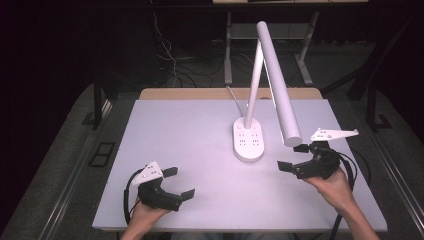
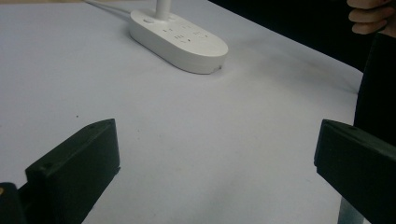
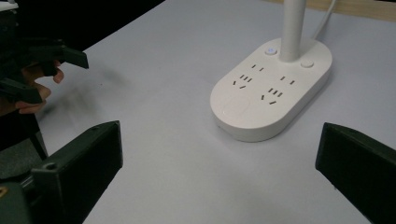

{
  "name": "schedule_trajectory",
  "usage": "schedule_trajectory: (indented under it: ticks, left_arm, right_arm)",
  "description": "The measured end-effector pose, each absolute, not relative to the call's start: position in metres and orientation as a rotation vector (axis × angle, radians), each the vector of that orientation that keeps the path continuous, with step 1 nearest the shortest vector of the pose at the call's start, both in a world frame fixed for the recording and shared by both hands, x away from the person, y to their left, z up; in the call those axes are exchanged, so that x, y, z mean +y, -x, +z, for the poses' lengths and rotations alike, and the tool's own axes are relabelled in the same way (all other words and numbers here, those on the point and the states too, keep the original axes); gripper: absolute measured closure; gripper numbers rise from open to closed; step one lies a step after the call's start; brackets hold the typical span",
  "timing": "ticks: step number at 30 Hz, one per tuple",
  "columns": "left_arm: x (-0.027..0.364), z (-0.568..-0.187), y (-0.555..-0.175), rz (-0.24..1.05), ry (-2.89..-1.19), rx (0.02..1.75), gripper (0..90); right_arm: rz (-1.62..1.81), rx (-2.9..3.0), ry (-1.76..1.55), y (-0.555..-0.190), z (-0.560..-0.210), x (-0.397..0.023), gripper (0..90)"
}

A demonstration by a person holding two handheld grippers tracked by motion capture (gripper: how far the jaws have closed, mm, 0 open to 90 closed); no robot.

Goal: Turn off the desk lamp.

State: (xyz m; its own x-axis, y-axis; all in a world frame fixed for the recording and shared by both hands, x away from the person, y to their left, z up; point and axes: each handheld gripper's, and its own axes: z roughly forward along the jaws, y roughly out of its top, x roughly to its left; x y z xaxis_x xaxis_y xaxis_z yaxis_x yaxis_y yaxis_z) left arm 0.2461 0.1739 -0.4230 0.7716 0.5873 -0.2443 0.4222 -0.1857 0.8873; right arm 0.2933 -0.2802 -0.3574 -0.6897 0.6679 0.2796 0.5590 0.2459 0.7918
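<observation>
desk lamp (image 1: 248, 140) | white, oval socket base, upright stem, tube head

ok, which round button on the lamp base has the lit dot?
The button left of the stem in the right gripper view, showing a small bluish dot. The button on the stem's other side is plain white.

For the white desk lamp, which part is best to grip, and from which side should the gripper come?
Probably the thin upright stem of the lamp, just above the oval base: it is narrow enough for the open jaws, while the base looks too wide and flat. The right gripper is nearer; it could come level from the lamp's right, below the slanted light bar.
</observation>
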Motion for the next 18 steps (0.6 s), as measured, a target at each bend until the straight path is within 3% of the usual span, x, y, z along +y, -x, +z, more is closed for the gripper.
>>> schedule_trajectory:
  ticks: [18]
  left_arm:
    - [0.176, -0.423, -0.246, 0.18, -1.811, 0.785, 0.0]
  right_arm:
    - [1.397, 2.446, -1.16, -0.328, -0.347, -0.264, 0.6]
